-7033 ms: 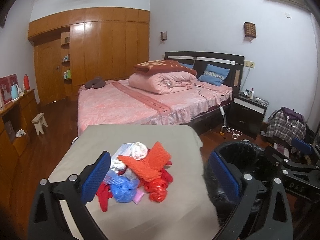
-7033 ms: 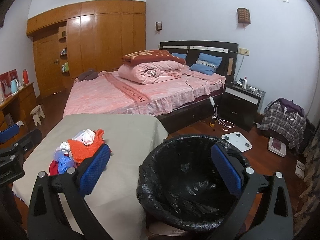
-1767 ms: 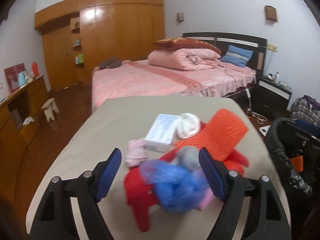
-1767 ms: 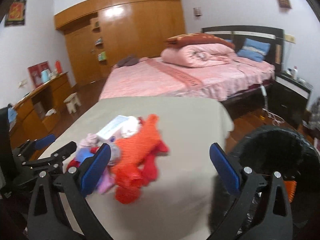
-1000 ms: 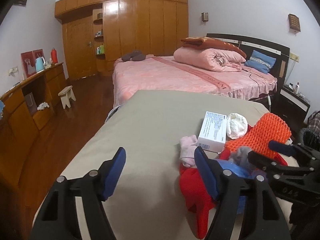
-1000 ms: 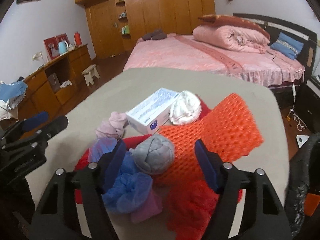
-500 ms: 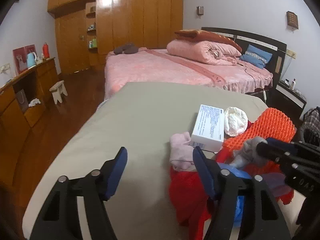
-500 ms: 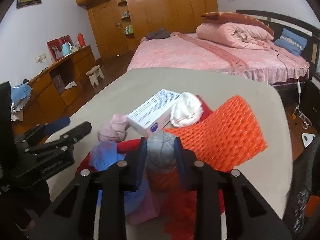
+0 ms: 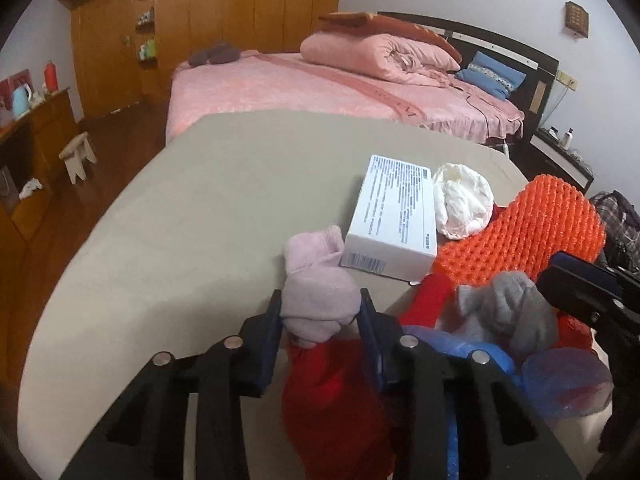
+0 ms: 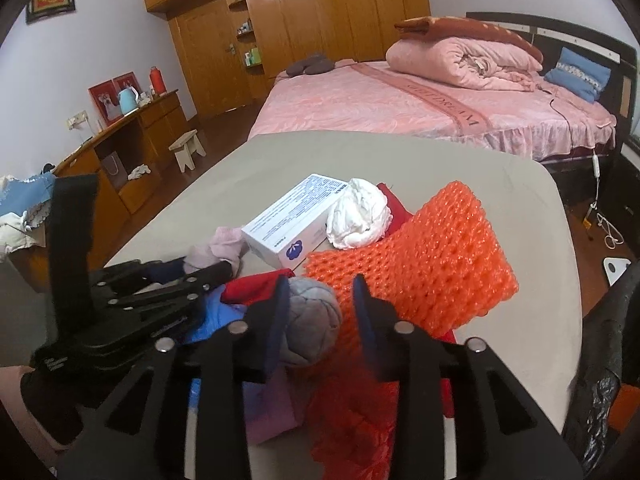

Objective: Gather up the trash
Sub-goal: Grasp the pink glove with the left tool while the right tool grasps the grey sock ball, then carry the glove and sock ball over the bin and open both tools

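Now both grips want checking before lifting toward the bin [image 10: 608, 360]. The left gripper [image 9: 320, 320] has just closed onto the pink wad [image 9: 318, 300]. The right gripper [image 10: 318, 314] brackets the grey wad [image 10: 310, 328], jaws just eased; its far pad may not touch. Both soft, crumpled wads sit at the pile's near edge on the table [image 9: 200, 208].

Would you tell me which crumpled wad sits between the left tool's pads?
The pink wad, clamped in the left tool; the grey wad sits in the right tool.
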A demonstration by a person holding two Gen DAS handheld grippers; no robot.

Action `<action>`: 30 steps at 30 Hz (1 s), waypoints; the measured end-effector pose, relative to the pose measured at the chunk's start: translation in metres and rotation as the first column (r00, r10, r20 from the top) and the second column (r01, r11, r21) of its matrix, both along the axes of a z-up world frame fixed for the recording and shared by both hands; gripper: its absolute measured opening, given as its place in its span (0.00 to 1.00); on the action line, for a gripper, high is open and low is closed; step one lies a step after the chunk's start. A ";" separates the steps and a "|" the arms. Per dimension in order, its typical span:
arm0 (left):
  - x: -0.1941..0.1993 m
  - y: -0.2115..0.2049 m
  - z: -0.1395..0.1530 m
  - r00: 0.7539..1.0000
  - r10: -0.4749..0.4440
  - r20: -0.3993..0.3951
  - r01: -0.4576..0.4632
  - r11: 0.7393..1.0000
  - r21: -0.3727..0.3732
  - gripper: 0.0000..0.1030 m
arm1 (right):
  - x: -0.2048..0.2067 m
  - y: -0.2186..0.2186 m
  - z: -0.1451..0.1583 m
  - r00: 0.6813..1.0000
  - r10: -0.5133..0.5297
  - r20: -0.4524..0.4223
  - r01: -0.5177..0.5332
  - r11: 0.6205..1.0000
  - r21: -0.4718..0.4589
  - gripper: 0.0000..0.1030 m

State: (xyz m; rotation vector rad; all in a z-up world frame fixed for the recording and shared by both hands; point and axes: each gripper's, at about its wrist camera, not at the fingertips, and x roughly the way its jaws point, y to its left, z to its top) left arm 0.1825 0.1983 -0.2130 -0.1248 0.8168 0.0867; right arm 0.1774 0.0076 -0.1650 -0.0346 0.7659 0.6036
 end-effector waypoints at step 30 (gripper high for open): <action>-0.056 -0.007 0.093 0.976 0.059 0.208 -0.067 0.997 0.032 0.33 | -0.013 -0.001 0.043 0.992 0.019 0.122 -0.019 1.000 -0.002 0.31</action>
